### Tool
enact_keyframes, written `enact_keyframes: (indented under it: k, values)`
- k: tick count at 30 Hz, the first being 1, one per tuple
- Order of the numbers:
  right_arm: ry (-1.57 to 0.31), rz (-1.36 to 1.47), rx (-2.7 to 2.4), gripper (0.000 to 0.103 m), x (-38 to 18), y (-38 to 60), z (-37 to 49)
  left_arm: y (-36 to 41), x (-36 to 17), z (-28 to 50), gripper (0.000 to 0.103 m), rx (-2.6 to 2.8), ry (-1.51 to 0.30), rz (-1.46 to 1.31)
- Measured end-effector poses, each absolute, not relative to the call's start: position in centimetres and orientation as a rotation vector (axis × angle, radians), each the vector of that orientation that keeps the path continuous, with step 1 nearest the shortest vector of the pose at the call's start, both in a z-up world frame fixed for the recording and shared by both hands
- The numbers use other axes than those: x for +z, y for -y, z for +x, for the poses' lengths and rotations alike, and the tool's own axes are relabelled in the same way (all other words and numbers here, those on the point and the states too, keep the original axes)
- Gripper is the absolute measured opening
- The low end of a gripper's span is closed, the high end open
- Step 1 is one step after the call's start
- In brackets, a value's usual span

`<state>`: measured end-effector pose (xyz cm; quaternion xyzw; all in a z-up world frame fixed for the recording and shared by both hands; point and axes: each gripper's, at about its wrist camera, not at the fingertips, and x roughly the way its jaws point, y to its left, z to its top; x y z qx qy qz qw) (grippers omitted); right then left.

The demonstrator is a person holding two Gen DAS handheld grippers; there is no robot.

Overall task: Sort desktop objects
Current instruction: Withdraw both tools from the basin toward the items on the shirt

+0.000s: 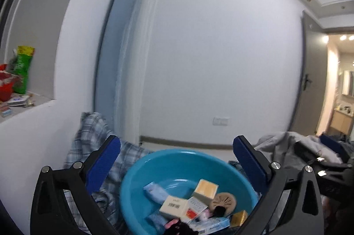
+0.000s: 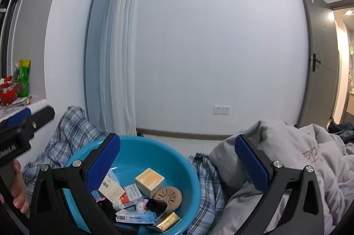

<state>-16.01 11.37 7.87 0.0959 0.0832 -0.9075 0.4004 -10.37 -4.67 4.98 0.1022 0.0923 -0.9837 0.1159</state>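
Note:
A blue plastic basin [image 1: 154, 166] sits on plaid bedding and holds several small items: a cream cube box [image 1: 205, 188], a tan round disc [image 1: 223, 201], a beige carton [image 1: 173, 206], a gold packet [image 1: 239, 218] and a blue-white box. My left gripper [image 1: 177, 159] is open and empty above the basin. In the right wrist view the basin [image 2: 168, 155] lies lower left, with the cube box [image 2: 150, 179], disc [image 2: 168, 196] and gold packet [image 2: 169, 220]. My right gripper [image 2: 177, 159] is open and empty above its right rim. The left gripper's body [image 2: 24, 124] shows at far left.
A plaid cloth [image 2: 66, 133] lies under and left of the basin. A grey padded jacket [image 2: 309, 157] is heaped to the right. A windowsill at left holds a green bag [image 1: 22, 69] and a red basket [image 1: 6, 84]. A white wall, curtain and open door stand behind.

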Motion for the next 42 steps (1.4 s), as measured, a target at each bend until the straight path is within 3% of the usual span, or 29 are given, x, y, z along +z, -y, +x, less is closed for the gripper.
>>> enact_keyframes:
  k: [8, 15, 30, 42]
  values:
    - [-0.145, 0.173, -2.3, 0.103, 10.9, -13.6, -14.3, 3.7, 8.6, -7.1, 0.103, -2.863, -0.263, 0.27]
    - [-0.12, 0.199, -2.317, 0.103, 12.0, -14.9, -12.8, 2.5, 9.7, -6.6, 0.103, -2.828, -0.239, 0.413]
    - [-0.168, 0.459, -2.27, 0.103, 8.0, -16.1, -11.6, 2.6, 2.7, -5.8, 0.103, -2.819, -0.354, 0.854]
    - [-0.316, 0.625, -2.22, 0.102, 3.1, -17.8, -8.9, 1.6, -3.8, -2.9, 0.103, -2.704, -0.384, 1.187]
